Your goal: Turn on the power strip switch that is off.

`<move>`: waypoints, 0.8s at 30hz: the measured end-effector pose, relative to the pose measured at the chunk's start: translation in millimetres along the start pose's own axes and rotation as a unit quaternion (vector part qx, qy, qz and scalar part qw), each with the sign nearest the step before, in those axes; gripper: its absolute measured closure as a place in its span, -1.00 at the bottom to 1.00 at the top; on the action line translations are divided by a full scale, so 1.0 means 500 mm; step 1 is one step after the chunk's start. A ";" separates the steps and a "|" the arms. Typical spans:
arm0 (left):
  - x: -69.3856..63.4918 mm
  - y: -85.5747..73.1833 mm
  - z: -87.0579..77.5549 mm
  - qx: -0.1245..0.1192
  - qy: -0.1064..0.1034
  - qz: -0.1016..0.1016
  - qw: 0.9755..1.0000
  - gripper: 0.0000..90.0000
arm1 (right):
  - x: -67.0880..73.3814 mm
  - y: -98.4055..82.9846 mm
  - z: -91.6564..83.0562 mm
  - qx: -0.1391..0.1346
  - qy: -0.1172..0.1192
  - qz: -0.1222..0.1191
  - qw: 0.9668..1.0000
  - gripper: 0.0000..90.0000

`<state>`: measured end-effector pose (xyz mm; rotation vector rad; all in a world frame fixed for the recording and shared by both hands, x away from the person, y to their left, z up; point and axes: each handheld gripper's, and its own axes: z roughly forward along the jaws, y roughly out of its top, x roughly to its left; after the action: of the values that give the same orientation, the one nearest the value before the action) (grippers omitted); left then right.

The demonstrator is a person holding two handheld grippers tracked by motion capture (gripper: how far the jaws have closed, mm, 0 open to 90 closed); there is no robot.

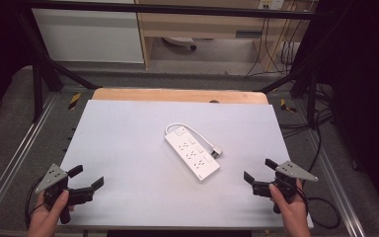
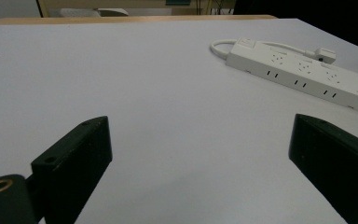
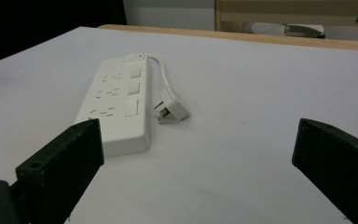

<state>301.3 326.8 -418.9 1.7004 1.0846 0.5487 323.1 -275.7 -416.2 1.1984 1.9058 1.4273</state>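
The left gripper (image 1: 87, 177) sat at the near left corner of the table (image 1: 128, 128), held from below by the person's left hand (image 1: 49, 210), its jaws spread wide and pointing toward the right edge. The right gripper (image 1: 257, 170) sat at the near right corner, gripped by the right hand (image 1: 288, 205), jaws likewise parted wide and aimed toward the left and far side. Both forearms entered over the near edge. Neither gripper held anything.
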 end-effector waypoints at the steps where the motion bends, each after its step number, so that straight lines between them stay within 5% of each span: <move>1: 0.000 0.000 0.000 0.000 0.000 0.000 1.000 -0.87 | 0.005 0.005 0.000 -0.004 0.008 0.003 1.000 -0.95; 24: -0.001 -0.001 0.000 0.002 -0.001 0.003 1.000 -0.87 | 0.023 0.078 0.031 0.002 0.020 -0.029 0.999 -0.95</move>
<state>300.8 326.5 -419.5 1.7075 1.0809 0.5491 343.6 -254.6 -383.7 1.1151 1.9546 1.4281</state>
